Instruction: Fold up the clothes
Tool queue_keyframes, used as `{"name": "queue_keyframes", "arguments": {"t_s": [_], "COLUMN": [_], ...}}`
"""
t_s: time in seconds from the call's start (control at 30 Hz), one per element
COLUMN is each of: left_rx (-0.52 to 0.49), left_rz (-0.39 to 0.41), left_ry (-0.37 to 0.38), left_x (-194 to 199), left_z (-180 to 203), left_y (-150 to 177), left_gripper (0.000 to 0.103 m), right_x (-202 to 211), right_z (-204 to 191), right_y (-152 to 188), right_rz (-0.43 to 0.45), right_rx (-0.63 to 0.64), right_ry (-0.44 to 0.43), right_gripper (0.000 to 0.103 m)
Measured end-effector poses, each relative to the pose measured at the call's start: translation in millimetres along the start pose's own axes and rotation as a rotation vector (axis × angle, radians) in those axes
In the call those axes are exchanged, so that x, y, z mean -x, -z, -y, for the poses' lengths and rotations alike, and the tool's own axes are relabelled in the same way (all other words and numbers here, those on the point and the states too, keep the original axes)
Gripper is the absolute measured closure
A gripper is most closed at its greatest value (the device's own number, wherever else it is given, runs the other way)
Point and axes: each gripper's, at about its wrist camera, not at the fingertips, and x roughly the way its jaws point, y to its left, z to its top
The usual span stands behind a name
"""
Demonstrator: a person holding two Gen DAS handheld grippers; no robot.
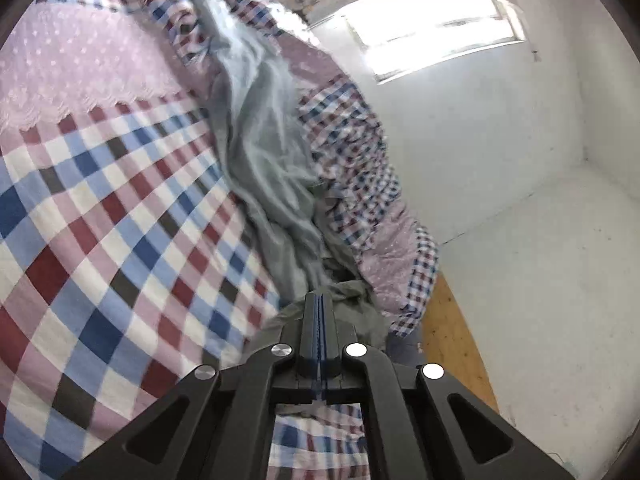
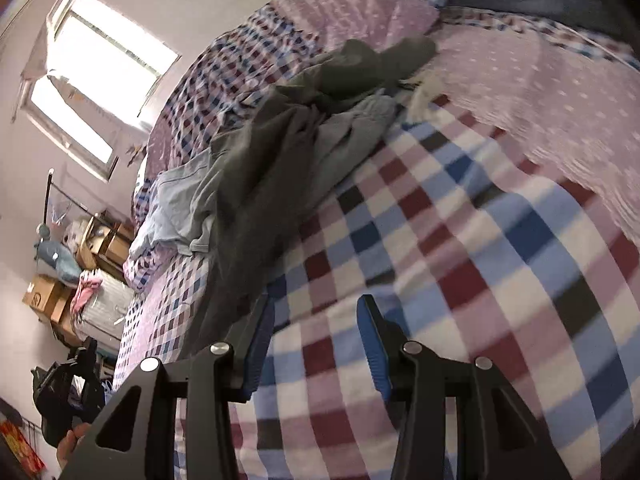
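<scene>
An olive-grey garment [image 1: 352, 300] [image 2: 260, 184] lies in a long strip across the checked bed cover [image 1: 100, 220] [image 2: 440, 240]. A pale blue-grey garment [image 1: 264, 128] [image 2: 176, 200] is tangled alongside it. My left gripper [image 1: 319, 300] is shut, and the olive-grey cloth bunches at its tips with folds running away from them. My right gripper [image 2: 316, 300] is open just above the cover, its left finger beside the strip's near end, with nothing between the pads. At the lower left of the right wrist view, a hand [image 2: 70, 448] holds the other gripper's black body.
A pink dotted blanket [image 1: 72, 64] [image 2: 540, 92] covers the bed's far part. A small-check quilt [image 1: 352, 152] is heaped along the edge by the white wall and window [image 1: 432, 32]. Wooden floor [image 1: 452, 340] shows beside the bed. Cardboard boxes and clutter [image 2: 52, 292] stand beyond it.
</scene>
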Motion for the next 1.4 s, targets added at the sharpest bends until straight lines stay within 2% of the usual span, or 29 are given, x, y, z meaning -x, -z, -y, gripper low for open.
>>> {"name": "queue_keyframes", "arguments": {"t_s": [0.1, 0.13, 0.27, 0.3, 0.37, 0.43, 0.5, 0.6, 0.77, 0.97, 1.0, 1.07, 1.13, 1.17, 1.3, 1.4], "left_rx": [0.038, 0.046, 0.053, 0.054, 0.071, 0.048, 0.025, 0.004, -0.003, 0.014, 0.015, 0.033, 0.066, 0.086, 0.134, 0.142], "left_rz": [-0.106, -0.140, -0.222, -0.243, -0.279, -0.304, -0.329, -0.358, -0.409, -0.442, -0.442, -0.440, -0.455, -0.461, -0.479, -0.496], "left_ry": [-0.030, -0.060, -0.090, -0.098, -0.095, -0.090, -0.084, -0.111, -0.148, -0.082, -0.077, -0.081, -0.089, -0.079, -0.037, -0.043], "left_x": [-21.6, -27.9, -38.4, -41.0, -41.9, -43.1, -44.2, -49.6, -66.9, -86.0, -88.4, -90.5, -93.7, -94.4, -96.4, -98.2], "left_z": [-12.3, -16.4, -24.9, -27.0, -28.9, -23.7, -18.4, -16.8, -22.7, -23.3, -24.0, -27.6, -34.4, -37.1, -40.1, -40.3], "left_y": [4.0, 5.6, 10.2, 11.3, 16.9, 20.0, 23.0, 29.6, 39.2, 40.1, 40.2, 39.9, 41.5, 42.8, 46.2, 47.4], "left_gripper": [0.103, 0.103, 0.101, 0.096, 0.080, 0.049, 0.043, 0.042, 0.042, 0.045, 0.049, 0.069, 0.093, 0.097, 0.097, 0.097], "right_x": [-8.8, -11.8, -23.8, -27.2, -33.7, -37.6, -39.2, -40.4, -42.6, -42.1, -42.8, -45.4, -47.1, -47.6, -48.0, -47.5], "right_z": [-4.6, -4.6, -1.2, -0.3, -0.1, -0.7, -0.5, -2.6, -10.3, -13.7, -13.1, -12.0, -11.9, -12.2, -12.8, -11.7], "right_y": [-9.3, -11.6, -11.2, -10.0, -6.8, -4.0, -2.1, 0.3, 3.5, 3.6, 4.1, 5.3, 6.5, 6.6, 5.0, 2.9], "right_rz": [0.017, 0.020, 0.002, -0.009, -0.028, -0.038, -0.039, -0.044, -0.060, -0.046, -0.049, -0.057, -0.059, -0.059, -0.051, -0.038], "right_rx": [0.023, 0.023, -0.011, -0.022, -0.029, -0.023, -0.019, -0.019, 0.016, 0.040, 0.037, 0.032, 0.035, 0.039, 0.057, 0.066], "right_ry": [0.007, 0.008, -0.002, -0.008, -0.014, -0.009, -0.005, -0.017, -0.034, -0.014, -0.015, -0.013, -0.008, -0.006, 0.005, 0.020], "right_gripper": [0.055, 0.055, 0.053, 0.053, 0.053, 0.053, 0.053, 0.053, 0.053, 0.053, 0.053, 0.053, 0.053, 0.053, 0.053, 0.053]}}
